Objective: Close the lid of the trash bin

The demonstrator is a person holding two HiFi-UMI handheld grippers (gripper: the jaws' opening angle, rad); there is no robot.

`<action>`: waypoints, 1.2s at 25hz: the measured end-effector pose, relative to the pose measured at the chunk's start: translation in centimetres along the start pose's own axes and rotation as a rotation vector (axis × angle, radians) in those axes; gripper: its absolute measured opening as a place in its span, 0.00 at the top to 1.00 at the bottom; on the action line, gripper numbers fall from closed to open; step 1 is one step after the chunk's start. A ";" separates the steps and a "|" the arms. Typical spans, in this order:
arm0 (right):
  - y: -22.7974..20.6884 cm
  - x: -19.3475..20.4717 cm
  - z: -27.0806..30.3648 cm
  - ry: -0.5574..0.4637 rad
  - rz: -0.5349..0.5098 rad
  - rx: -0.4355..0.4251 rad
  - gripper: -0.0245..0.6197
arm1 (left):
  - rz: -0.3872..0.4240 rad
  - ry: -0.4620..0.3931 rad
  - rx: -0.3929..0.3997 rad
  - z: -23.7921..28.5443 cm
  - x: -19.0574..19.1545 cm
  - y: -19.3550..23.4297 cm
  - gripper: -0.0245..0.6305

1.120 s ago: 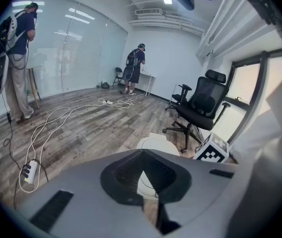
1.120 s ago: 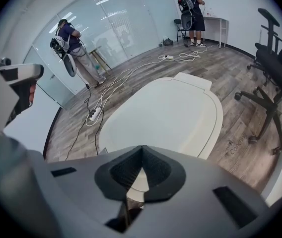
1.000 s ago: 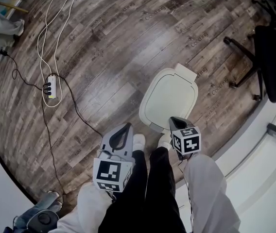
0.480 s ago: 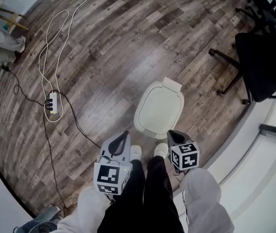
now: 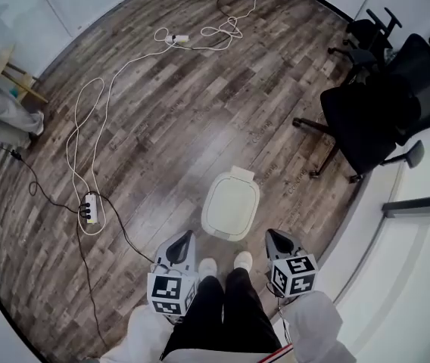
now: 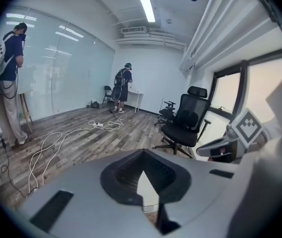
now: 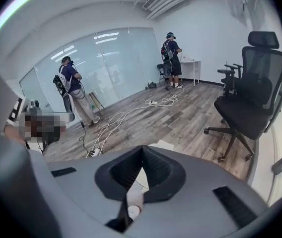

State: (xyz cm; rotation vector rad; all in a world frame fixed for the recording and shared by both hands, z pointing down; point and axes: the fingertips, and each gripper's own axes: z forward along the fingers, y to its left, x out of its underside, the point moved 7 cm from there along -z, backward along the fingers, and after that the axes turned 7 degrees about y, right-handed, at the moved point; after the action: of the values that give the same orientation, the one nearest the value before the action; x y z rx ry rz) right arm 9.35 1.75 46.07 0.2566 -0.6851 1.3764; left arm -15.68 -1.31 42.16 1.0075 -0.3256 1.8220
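Trash bin point(image 5: 231, 206) sits ahead between left claw point(image 5: 184, 240) and right claw point(image 5: 274, 237).

Open office room, black swivel chairs point(image 5: 366, 119), glass partition wall point(image 6: 76, 68), wood-plank floor point(image 5: 162, 119), trailing power strip point(image 5: 88, 207)

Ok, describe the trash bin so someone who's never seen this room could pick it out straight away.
On the dark wooden floor, near the black office chair, the trash bin stands just ahead of the person's white shoes. It is the only cream, rounded box there, lid down; its neighbours are thin white cables and a power strip.
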 end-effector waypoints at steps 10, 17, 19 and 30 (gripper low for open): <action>6.6 -4.9 -16.2 -0.274 0.027 0.010 0.93 | 0.083 -0.098 0.074 -10.2 -5.6 -5.3 0.96; 8.1 -4.4 -23.7 -0.367 -0.002 -0.023 0.93 | 0.117 -0.146 0.055 -15.3 -7.0 -9.6 0.96; 7.4 -4.1 -25.3 -0.390 -0.012 -0.013 0.93 | 0.121 -0.162 0.049 -16.2 -7.3 -11.4 0.96; 6.9 1.2 -33.4 -0.504 -0.015 -0.066 0.93 | 0.185 -0.226 0.000 -22.3 -6.3 -20.1 0.96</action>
State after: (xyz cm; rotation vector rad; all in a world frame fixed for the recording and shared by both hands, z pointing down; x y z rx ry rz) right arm 12.71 22.40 19.15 0.5648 -1.1401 1.2792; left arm -8.40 17.94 19.42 1.2202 -0.5728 1.8742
